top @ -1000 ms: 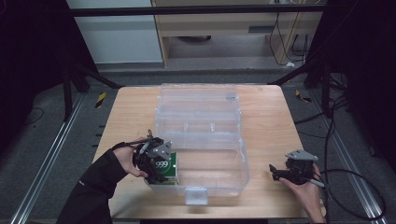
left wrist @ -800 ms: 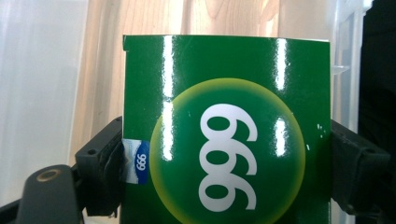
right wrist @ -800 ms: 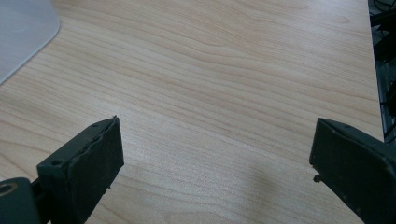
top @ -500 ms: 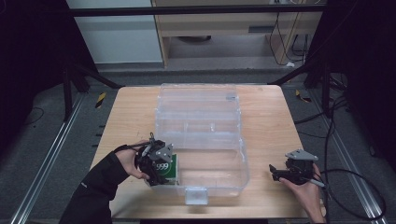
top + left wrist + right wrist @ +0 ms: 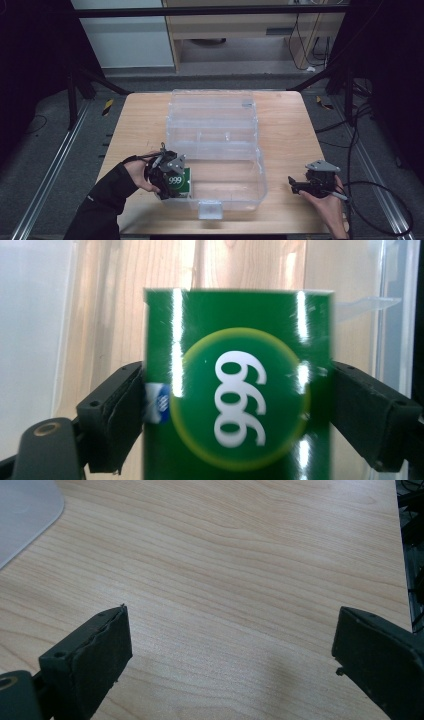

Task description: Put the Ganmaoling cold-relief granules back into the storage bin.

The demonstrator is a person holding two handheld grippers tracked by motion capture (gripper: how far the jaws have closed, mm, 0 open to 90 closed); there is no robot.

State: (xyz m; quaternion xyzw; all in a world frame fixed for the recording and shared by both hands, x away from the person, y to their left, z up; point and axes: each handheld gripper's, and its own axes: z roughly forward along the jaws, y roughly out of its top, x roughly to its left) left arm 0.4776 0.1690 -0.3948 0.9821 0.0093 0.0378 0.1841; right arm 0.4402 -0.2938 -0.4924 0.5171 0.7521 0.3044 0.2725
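- One wooden table [image 5: 135,125] is seen bearing a clear plastic case [image 5: 215,145] with its lid thrown open toward the far side.
- At the case's near left corner, the left gripper [image 5: 172,179] is clamped on a green box [image 5: 237,390] marked 999.
- Compared with a second ago, the box is carried slightly nearer and lower into the case, so release is judged close.
- Well apart at the near right, the right gripper [image 5: 299,186] is held idle over bare wood, jaws spread wide.

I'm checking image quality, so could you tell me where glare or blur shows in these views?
Left gripper view: the green box is soft and close, with white glare streaks. Right gripper view: wood grain sharp, jaws slightly soft. High view: dark surroundings, reflections on the clear plastic case.
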